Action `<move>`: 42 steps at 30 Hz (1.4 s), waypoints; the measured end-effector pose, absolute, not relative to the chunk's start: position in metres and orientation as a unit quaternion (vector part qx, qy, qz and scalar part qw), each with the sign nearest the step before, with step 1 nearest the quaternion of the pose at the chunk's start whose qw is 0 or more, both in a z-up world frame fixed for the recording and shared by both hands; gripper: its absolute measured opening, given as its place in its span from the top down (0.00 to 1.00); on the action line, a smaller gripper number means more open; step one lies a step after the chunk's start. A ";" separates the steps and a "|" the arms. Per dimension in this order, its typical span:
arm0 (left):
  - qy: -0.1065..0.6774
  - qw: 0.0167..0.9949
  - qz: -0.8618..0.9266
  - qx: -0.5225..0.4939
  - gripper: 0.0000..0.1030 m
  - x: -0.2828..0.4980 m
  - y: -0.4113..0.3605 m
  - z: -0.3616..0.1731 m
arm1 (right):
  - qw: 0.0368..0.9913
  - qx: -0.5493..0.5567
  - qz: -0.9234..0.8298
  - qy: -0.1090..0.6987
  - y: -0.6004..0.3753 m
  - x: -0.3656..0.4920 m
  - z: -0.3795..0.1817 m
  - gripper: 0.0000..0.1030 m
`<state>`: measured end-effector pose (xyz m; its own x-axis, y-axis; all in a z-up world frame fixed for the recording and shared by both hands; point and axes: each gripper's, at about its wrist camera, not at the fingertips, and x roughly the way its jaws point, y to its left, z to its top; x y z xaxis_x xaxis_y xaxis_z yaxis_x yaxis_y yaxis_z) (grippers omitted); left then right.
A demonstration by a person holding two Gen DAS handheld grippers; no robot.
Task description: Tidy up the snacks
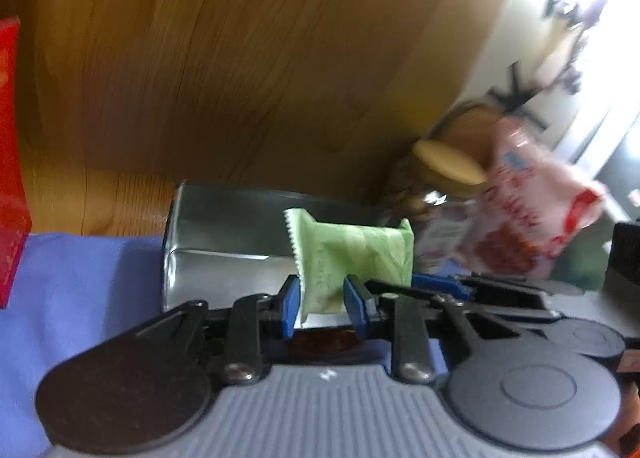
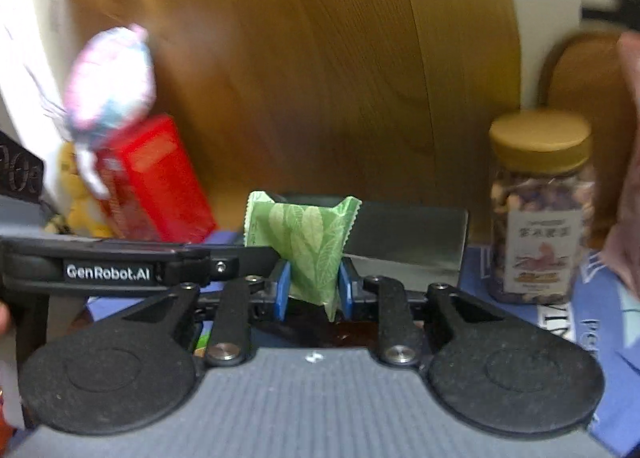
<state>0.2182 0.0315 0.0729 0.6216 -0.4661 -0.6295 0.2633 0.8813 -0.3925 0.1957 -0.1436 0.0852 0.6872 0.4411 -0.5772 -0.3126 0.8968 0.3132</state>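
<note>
My left gripper (image 1: 322,298) is shut on a pale green snack packet (image 1: 356,254), which stands up between the blue pads. My right gripper (image 2: 314,290) is shut on a second green packet with a leaf print (image 2: 306,238). Both packets hang just in front of an open silver tin (image 1: 224,234), whose near wall (image 2: 412,246) also shows in the right wrist view. The two grippers are side by side: the left gripper's black arm with white lettering (image 2: 108,270) crosses the left of the right wrist view. Both views are motion-blurred.
A red box (image 2: 160,177) stands left of the tin and a yellow-lidded jar of nuts (image 2: 540,209) stands to its right. A pink snack bag (image 1: 532,209) leans by the jar. A pink-and-blue round pack (image 2: 110,77) and a yellow toy (image 2: 76,193) are behind the box. Blue cloth (image 1: 80,282) covers the table, backed by a wooden panel (image 2: 320,77).
</note>
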 end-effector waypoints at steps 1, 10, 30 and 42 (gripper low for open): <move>0.392 0.888 -0.200 -0.132 0.77 0.219 0.030 0.067 | 0.912 0.092 0.203 0.345 -0.142 0.204 0.077 0.71; 0.320 0.934 -0.112 -0.112 0.45 0.204 0.081 0.079 | 0.941 0.121 0.135 0.284 -0.194 0.198 0.078 0.44; 0.367 0.911 -0.116 -0.146 0.46 0.142 0.094 0.059 | 0.910 0.161 0.112 0.367 -0.196 0.181 0.039 0.39; 0.416 0.878 -0.206 -0.114 0.45 0.053 0.074 0.018 | 0.858 0.205 0.245 0.403 -0.147 0.099 0.021 0.65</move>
